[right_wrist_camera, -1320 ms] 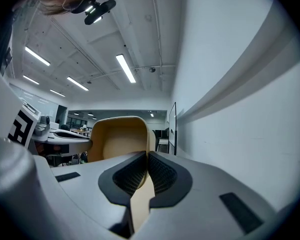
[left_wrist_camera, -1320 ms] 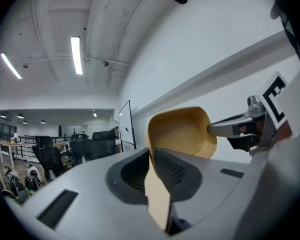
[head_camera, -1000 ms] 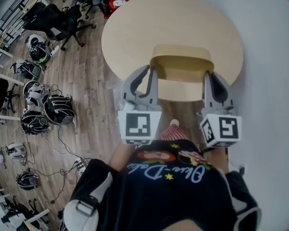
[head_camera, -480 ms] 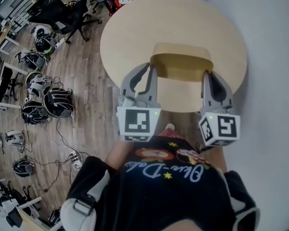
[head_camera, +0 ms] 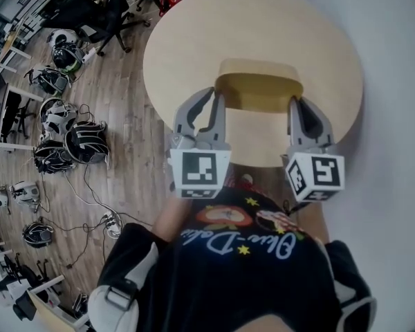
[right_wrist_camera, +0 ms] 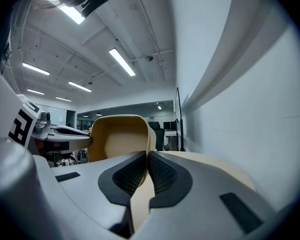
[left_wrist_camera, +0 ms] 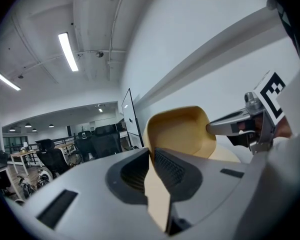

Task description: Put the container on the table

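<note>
Head view: the tan container (head_camera: 259, 92), carried between left claw (head_camera: 209, 106) and right claw (head_camera: 303, 109), is further over the round worktop (head_camera: 194, 40) than a second ago, so set-down looks close. Whether it touches yet is unclear.

Left gripper view: this claw pinches one container wall, and the inside shows empty.

Right gripper view: this claw is clamped on the opposite wall.

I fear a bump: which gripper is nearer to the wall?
Right. The right gripper grips the container's edge beside the wall; the left gripper grips its far edge.
</note>
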`<state>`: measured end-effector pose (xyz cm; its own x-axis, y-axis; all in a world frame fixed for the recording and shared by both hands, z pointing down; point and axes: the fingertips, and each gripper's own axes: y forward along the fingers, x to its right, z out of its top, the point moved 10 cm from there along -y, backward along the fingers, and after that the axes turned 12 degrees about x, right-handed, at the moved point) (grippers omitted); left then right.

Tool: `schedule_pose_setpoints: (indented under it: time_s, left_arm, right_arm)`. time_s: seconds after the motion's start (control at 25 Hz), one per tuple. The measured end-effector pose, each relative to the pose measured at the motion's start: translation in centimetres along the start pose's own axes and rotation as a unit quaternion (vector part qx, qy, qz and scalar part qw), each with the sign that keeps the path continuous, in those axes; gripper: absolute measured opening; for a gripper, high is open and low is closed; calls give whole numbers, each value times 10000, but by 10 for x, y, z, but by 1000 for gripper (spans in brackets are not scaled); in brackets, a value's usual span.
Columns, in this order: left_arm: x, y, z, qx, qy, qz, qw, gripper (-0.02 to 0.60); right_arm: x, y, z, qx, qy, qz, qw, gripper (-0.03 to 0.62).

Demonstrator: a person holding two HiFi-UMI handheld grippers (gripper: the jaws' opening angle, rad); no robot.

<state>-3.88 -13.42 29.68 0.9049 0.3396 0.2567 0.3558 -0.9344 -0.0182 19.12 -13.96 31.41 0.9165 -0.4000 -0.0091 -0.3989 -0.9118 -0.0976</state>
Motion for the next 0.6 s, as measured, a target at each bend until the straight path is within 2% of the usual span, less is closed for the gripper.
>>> schedule_pose_setpoints:
  time_s: [0.28, 0.6]
  left_arm:
    - [-12, 44, -14, -147, -89, -191, 9997, 29]
    - [-32, 88, -55, -603, -249, -420, 9970, 29]
  right_arm:
    - [15, 38, -6, -338, 42, -120, 9993, 15]
    - [27, 81, -44, -955, 115, -261, 9950, 15]
